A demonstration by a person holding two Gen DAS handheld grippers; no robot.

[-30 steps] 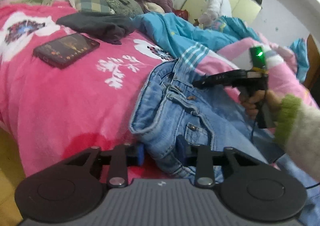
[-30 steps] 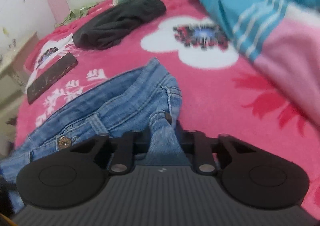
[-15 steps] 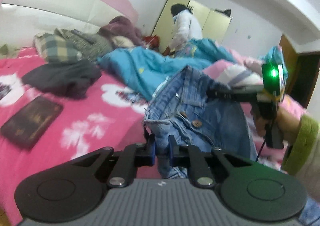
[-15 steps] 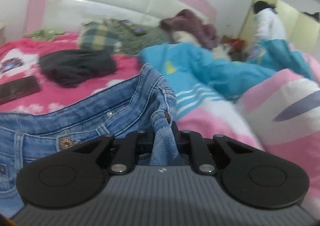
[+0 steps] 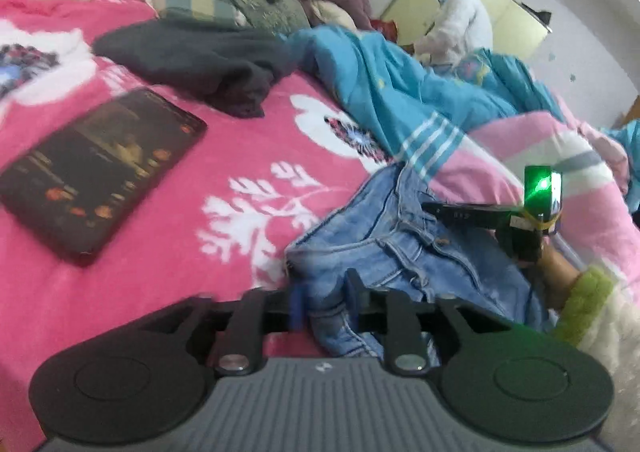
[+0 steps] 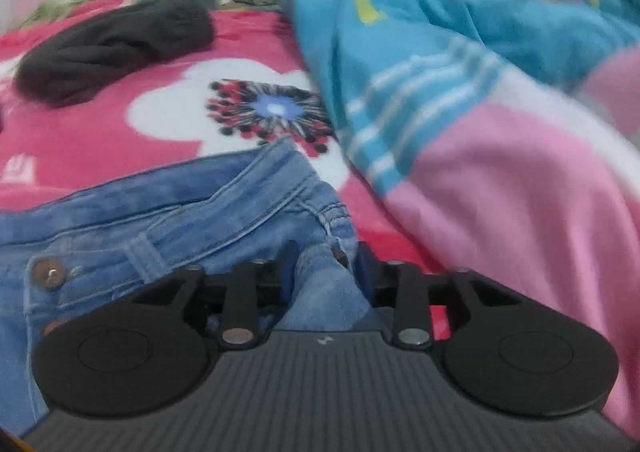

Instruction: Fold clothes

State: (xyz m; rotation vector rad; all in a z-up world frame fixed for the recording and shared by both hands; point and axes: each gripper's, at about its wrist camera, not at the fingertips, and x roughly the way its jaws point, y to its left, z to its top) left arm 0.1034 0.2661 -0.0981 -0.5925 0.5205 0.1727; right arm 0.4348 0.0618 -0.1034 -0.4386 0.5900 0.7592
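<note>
Light blue jeans (image 5: 404, 252) lie waistband-up on the pink flowered bedspread (image 5: 168, 220). My left gripper (image 5: 326, 304) is shut on a fold of the waistband at the near corner. In the right wrist view the jeans (image 6: 172, 220) stretch to the left, their metal button (image 6: 48, 273) showing, and my right gripper (image 6: 326, 276) is shut on a bunched piece of the denim at the other end of the waist. From the left wrist camera the right gripper (image 5: 436, 208) appears side-on, held by a hand (image 5: 556, 264) in a green-cuffed sleeve.
A dark tablet (image 5: 100, 168) lies on the bedspread to the left. A dark grey garment (image 5: 208, 64) and plaid cushions (image 5: 192, 0) sit behind it. A blue and pink quilt (image 5: 440, 120) is heaped at the right. A person in white (image 5: 456, 28) stands by yellow cupboards.
Both grippers came down with the jeans: half a second ago the waistband hung lifted above the bed, now it rests low on the bedspread. The grips are unchanged.
</note>
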